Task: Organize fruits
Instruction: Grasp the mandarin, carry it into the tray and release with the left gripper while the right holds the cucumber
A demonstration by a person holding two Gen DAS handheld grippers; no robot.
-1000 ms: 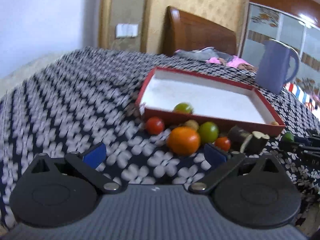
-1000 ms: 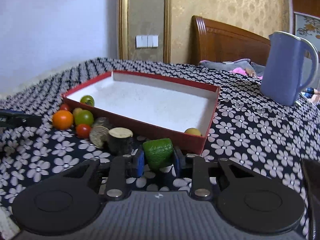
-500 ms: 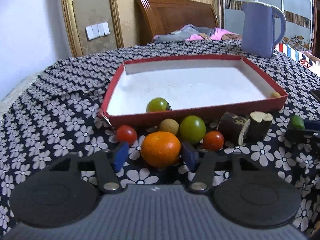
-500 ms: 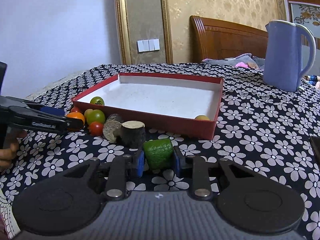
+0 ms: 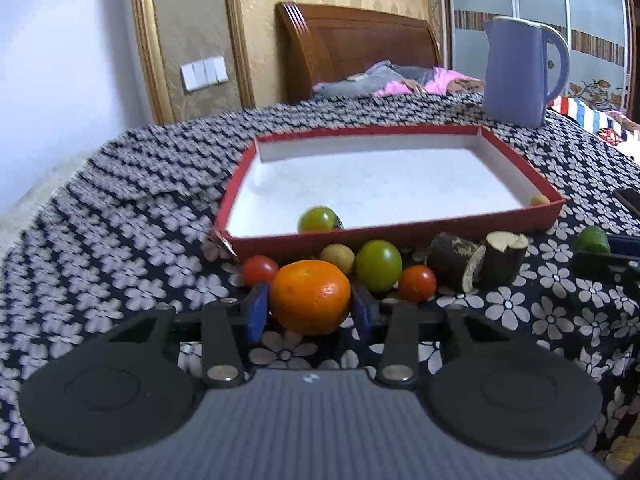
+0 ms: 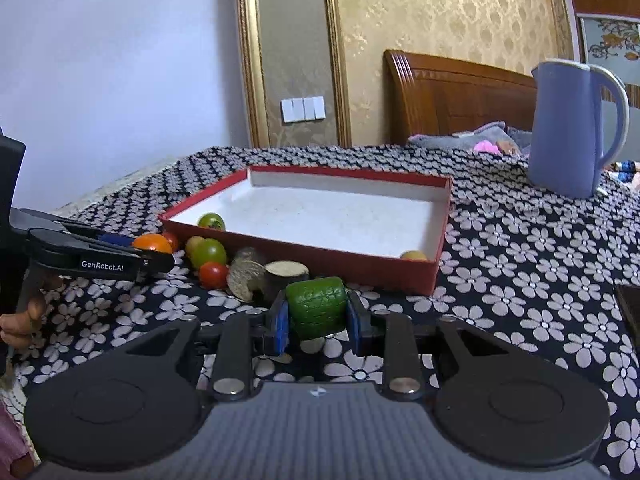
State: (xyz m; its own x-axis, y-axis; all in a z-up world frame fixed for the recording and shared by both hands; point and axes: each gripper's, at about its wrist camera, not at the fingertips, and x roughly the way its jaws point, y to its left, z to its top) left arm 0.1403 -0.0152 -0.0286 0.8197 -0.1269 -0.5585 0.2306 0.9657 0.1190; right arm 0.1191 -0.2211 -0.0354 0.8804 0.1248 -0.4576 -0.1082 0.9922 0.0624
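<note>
My left gripper is shut on an orange just above the flowered cloth, in front of the red tray. My right gripper is shut on a green fruit before the tray's near wall. The tray holds a green tomato at its front left and a small yellow fruit at its front right corner. Red tomatoes, a green tomato, a small yellow fruit and two dark cut stubs lie in front of the tray.
A blue pitcher stands behind the tray on the right. A dark flat object lies at the table's right edge. A bed headboard is behind the table. The left gripper also shows in the right wrist view.
My left gripper moved in on the orange and closed on it. My right gripper kept hold of the green fruit and rose a little.
</note>
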